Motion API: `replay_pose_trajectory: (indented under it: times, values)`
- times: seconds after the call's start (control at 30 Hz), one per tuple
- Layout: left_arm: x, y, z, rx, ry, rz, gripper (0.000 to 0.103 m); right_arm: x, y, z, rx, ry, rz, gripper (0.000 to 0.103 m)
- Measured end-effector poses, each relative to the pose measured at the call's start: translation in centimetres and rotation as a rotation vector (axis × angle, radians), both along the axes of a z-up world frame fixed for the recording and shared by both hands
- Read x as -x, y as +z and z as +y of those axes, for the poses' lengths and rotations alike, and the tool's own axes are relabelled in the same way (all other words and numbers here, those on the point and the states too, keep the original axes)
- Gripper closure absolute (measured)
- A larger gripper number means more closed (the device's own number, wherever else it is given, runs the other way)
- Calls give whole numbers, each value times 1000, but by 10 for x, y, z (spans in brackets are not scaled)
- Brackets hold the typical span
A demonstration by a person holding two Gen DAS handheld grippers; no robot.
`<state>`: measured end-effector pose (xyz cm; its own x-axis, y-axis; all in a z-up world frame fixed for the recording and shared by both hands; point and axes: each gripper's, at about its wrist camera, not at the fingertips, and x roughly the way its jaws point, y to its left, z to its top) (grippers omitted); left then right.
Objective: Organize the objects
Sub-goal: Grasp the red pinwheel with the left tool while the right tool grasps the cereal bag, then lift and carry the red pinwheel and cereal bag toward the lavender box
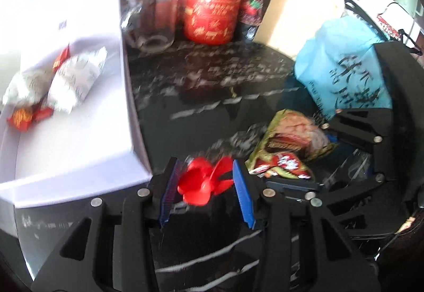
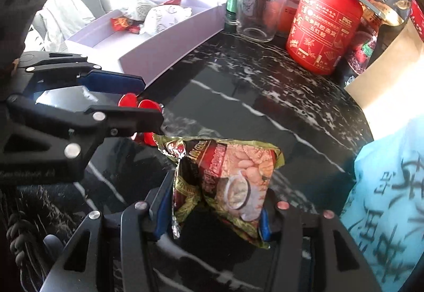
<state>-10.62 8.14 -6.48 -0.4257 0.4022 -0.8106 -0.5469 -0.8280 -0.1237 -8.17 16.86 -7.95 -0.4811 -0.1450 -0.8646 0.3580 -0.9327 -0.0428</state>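
Between the blue pads of my left hand-held gripper point(image 1: 206, 186) sits a small red plastic piece point(image 1: 204, 183), clamped so I can carry it toward the white box point(image 1: 129, 95) just to its left, where 2 white packets point(image 1: 66, 82) already lie. My right hand-held gripper point(image 2: 214, 201) is closed on a green-and-red snack packet point(image 2: 228, 175), lifted off the dark marble surface point(image 2: 251, 95) for the same trip, I judge. Motion blur leaves the red piece's shape unclear, the blue bag point(image 2: 389, 199) is cut off at the frame edge, and glare hides the far end of the box.
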Motion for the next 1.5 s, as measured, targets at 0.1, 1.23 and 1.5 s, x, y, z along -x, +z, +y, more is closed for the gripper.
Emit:
replay_pose_trajectory:
  times: [0.1,1.23,1.5]
  values:
    - [-3,-10,-7,-17,16,-33,63,-8,0,-6,-9,15,10,49]
    - [-8,-19,-24,-104,98,42,40,-12,-3,15,73,-144,146,15]
    - [-4,-23,-22,-103,102,16,46,-10,-9,19,106,-182,128,16]
